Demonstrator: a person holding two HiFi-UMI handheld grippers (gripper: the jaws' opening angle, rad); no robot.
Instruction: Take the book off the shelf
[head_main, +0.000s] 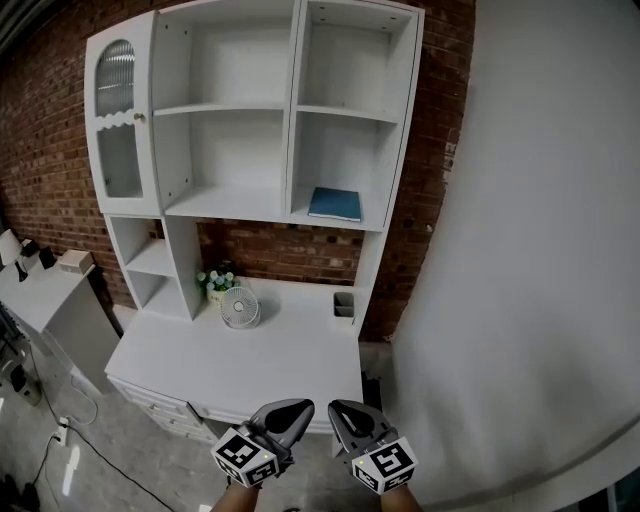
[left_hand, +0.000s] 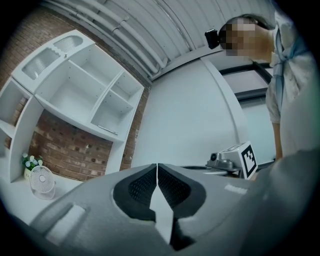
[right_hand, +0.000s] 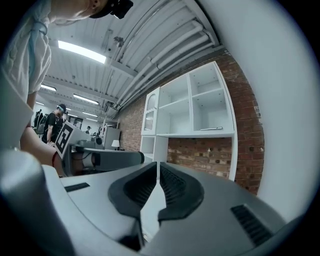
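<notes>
Judging by how things lie, the job has not really begun. The blue book (head_main: 335, 204) lies flat on the lowest shelf (head_main: 250, 208) of the right-hand bay, toward its front edge, with nothing touching it. The left tool (head_main: 288, 414) and the right tool (head_main: 350, 416) are held low, side by side, at the near edge of the tabletop (head_main: 250, 365) and well apart from the book. Both are clenched, pads pressed together with nothing between them. Everything is left to do: reach up and forward, open one tool, grip the book and bring it out.

The tabletop is white and mostly bare. At its back stand a small round fan (head_main: 240, 308) with a little pot of flowers (head_main: 217, 281) just behind it, and a small dark cup (head_main: 344, 304) near the right upright. The white shelving has a glass door (head_main: 118, 120) at its upper left, and its other bays look empty. Behind it runs a red brick wall (head_main: 40, 150). A plain white wall (head_main: 540, 250) closes the right side. It looks like a workshop, with ceiling strip lights and other people far off.
</notes>
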